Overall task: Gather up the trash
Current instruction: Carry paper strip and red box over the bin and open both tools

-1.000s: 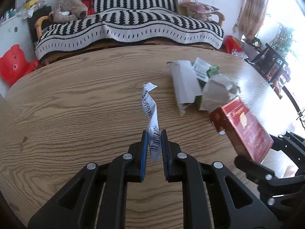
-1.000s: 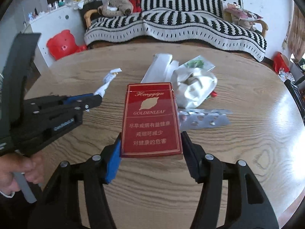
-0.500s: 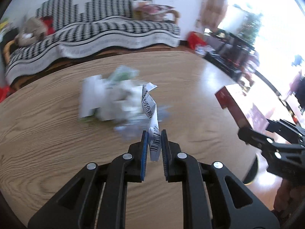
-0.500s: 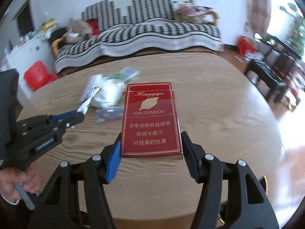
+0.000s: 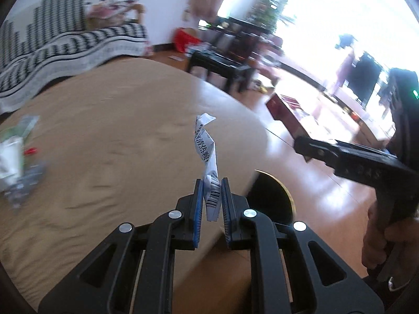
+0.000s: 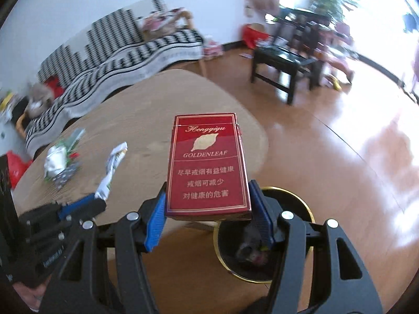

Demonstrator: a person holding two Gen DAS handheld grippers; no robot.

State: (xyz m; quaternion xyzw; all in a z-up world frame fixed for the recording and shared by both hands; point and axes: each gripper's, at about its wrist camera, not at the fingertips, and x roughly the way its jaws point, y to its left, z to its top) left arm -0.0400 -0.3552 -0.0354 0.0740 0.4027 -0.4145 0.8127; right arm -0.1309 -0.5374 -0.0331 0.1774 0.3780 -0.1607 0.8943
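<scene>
Your right tongs [image 6: 207, 225] are clamped on a flat red cardboard cigarette pack [image 6: 208, 164], its face up toward the camera: gold script "Honggigu", a gold leaf emblem, "GOLDENLEAF", then three lines of white Chinese warning text. Your left tongs [image 5: 211, 204] are pinched on a twisted white paper strip [image 5: 207, 157] that stands up between the blue pads, with a black barcode at the pads and black Chinese print higher up, too curled to read fully. Just below and ahead of the right tongs sits a round black waste bin with a gold rim [image 6: 264, 235] on the floor, dark scraps inside it; in the left view the same bin [image 5: 272, 198] lies just right of the left tongs, past the rounded edge of the oak-grain wooden worktop [image 5: 117, 136]. Half a second ago both tongs were over the worktop; now both have swung right to its edge. The crumpled white-and-green wrapper heap [image 6: 61, 162] has slid far to the left of both tongs.
</scene>
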